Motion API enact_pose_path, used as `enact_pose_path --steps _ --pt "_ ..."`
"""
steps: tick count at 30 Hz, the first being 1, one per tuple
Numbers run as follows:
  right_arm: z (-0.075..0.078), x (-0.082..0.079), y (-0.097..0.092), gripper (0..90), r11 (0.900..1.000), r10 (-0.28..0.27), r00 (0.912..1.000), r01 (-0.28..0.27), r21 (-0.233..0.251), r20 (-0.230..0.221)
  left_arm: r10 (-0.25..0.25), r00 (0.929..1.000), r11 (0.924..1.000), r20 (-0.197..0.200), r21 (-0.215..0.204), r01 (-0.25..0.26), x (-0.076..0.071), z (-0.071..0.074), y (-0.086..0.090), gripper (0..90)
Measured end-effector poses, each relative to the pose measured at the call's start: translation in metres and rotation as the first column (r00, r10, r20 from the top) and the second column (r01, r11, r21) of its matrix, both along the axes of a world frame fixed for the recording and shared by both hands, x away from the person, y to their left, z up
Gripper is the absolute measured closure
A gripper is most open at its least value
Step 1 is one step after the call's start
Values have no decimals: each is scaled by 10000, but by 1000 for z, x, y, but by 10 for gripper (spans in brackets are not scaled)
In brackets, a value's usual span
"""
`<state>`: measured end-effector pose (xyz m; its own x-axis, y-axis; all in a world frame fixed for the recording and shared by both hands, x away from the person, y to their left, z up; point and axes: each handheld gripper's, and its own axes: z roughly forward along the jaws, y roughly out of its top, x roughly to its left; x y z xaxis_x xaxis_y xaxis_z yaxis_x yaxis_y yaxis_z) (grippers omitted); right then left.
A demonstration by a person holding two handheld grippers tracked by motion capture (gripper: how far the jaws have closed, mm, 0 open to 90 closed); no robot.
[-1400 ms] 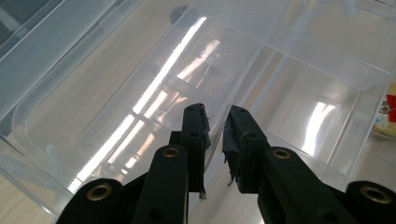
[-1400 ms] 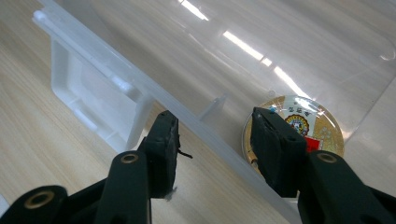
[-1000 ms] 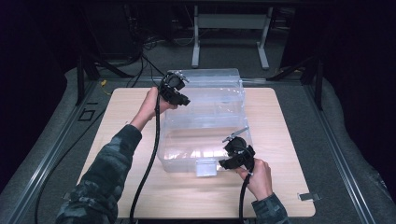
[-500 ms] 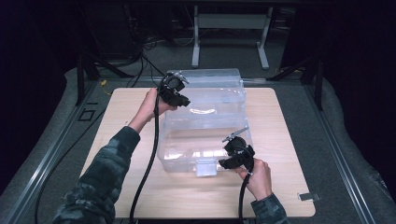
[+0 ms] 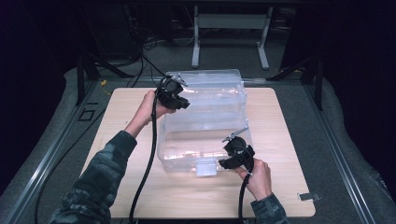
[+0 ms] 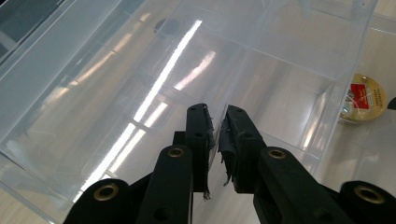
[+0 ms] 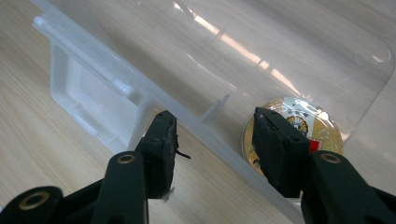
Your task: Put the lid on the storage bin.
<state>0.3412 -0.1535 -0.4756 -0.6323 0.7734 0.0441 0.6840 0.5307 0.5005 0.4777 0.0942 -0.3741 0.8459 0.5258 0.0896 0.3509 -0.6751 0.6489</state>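
A big clear plastic bin (image 5: 205, 121) stands in the middle of the wooden table (image 5: 289, 186). My left gripper (image 5: 183, 103) is at its far-left top corner; in the left gripper view its jaws (image 6: 217, 123) are pinched together on the thin clear rim. My right gripper (image 5: 227, 162) is at the near-right corner, next to the white latch (image 5: 207, 168). In the right gripper view its jaws (image 7: 215, 135) straddle the bin's rim (image 7: 140, 100), one pad outside and one inside. A round gold tin (image 7: 299, 122) with a red label lies behind the clear wall, and it shows as the gold tin (image 6: 366, 98) in the left gripper view.
A small grey metal piece (image 5: 308, 196) lies near the table's front-right corner. Dark grey matting surrounds the table, and a white frame stand (image 5: 229, 28) is on the floor behind it. Black cables trail from both grippers toward the front edge.
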Motion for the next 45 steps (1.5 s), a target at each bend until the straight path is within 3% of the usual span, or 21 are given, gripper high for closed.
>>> enact_pose_path --steps 17,21,32,45 --pt "-1 0 1 486 10000 -62 9998 62 -9 177 -237 9993 9997 273 34 237 -12 2 1 817" --pt "-1 0 2 479 10000 -94 9996 94 -5 277 -363 9990 9992 271 156 359 -12 3 1 819" --pt "-1 4 3 470 9998 -207 9992 206 25 350 -430 9988 9991 247 10 430 -11 3 1 823" --pt "-1 11 5 465 9995 -330 9987 329 32 384 -722 9971 9961 247 532 708 -18 8 -4 831"
